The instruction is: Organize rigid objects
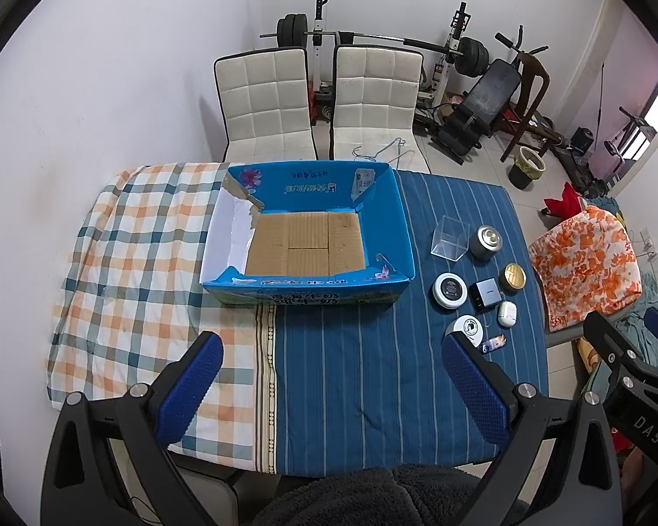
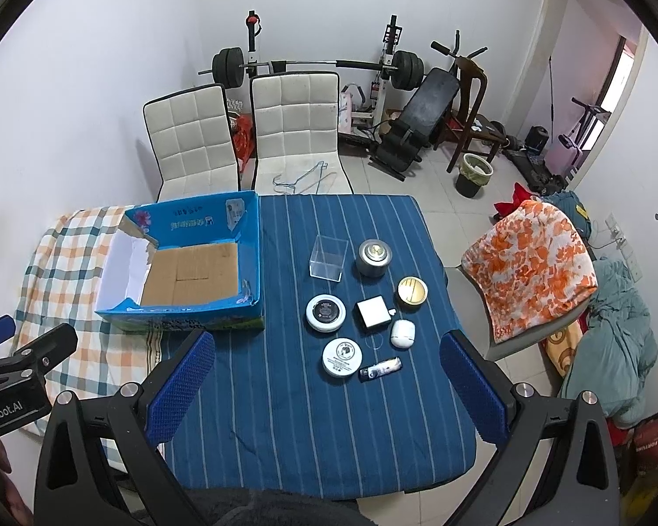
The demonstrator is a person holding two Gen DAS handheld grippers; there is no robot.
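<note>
Left claw's pad (image 1: 473,388) hides part of white tin (image 1: 468,327).

You have one blue box (image 2: 184,271), four round tins (image 2: 326,312), one clear cube (image 2: 327,256), one charger (image 2: 373,313), one earbud case (image 2: 402,333), and two white chairs (image 2: 193,140).

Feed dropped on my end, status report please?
Left gripper open, empty. Right gripper open, empty. Blue box empty; small items all on striped cloth. Nothing blocking.

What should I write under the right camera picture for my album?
Open right hand-held gripper above small tins and cases beside an empty blue cardboard box on a striped blue tablecloth.
</note>
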